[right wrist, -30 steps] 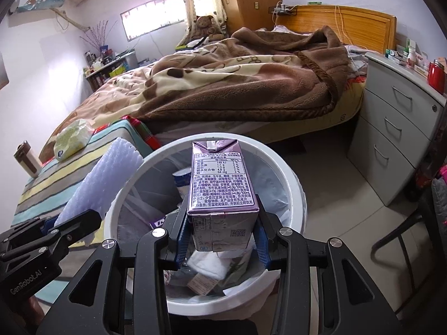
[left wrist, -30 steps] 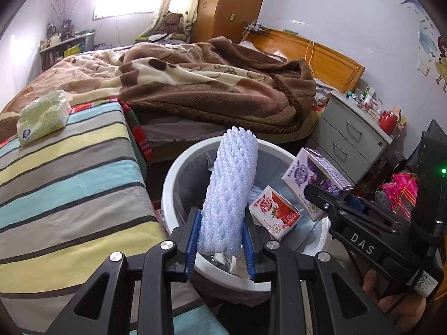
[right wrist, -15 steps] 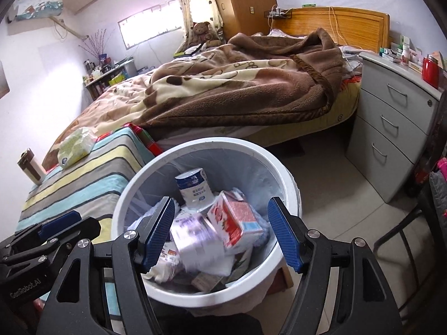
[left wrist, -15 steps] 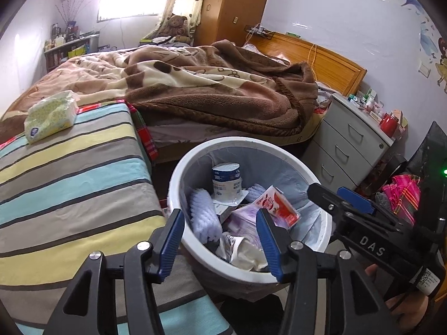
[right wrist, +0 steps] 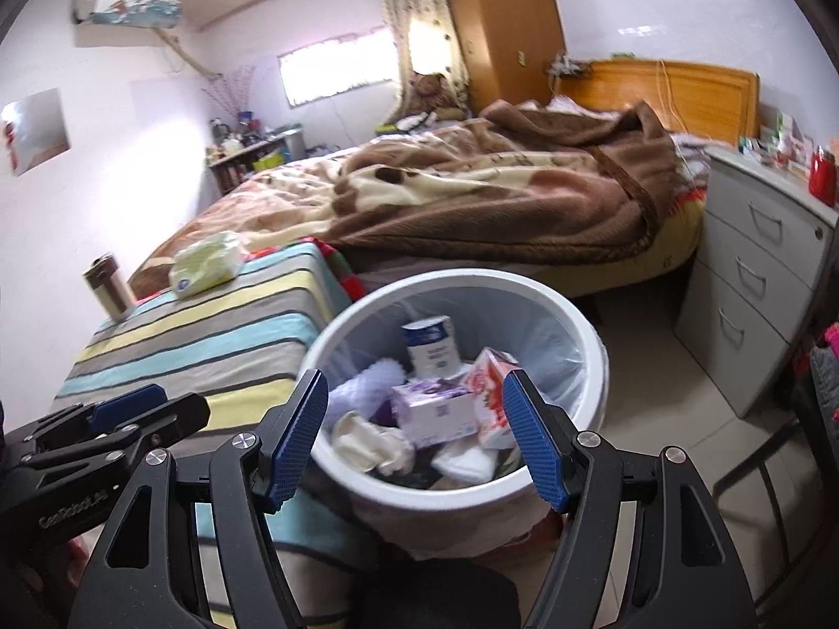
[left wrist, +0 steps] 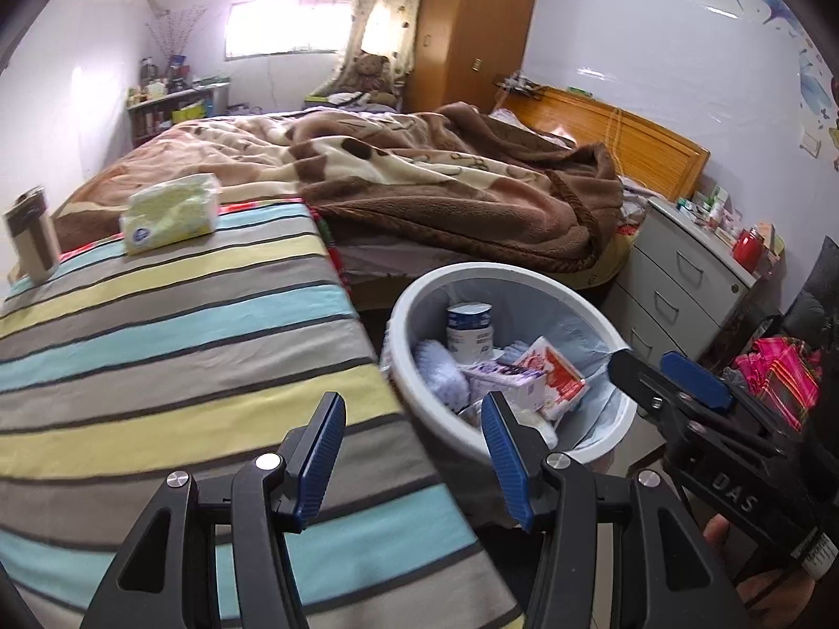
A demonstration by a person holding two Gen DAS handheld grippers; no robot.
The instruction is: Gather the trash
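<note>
Left hand-held gripper point(left wrist: 414, 451) and right hand-held gripper point(right wrist: 417, 435) are both standing apart and empty, jaws just opened. Foam sleeve point(left wrist: 439, 375) and purple carton point(right wrist: 434, 411) are now lying in the bin point(right wrist: 587, 367); drop done, worktop point(left wrist: 157, 346) trash gone.

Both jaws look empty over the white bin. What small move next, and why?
Probably swing the left gripper toward the striped bedcover to look for more trash. Both jaws have just opened with nothing between them, and the purple carton and white foam sleeve already lie in the white round bin.
</note>
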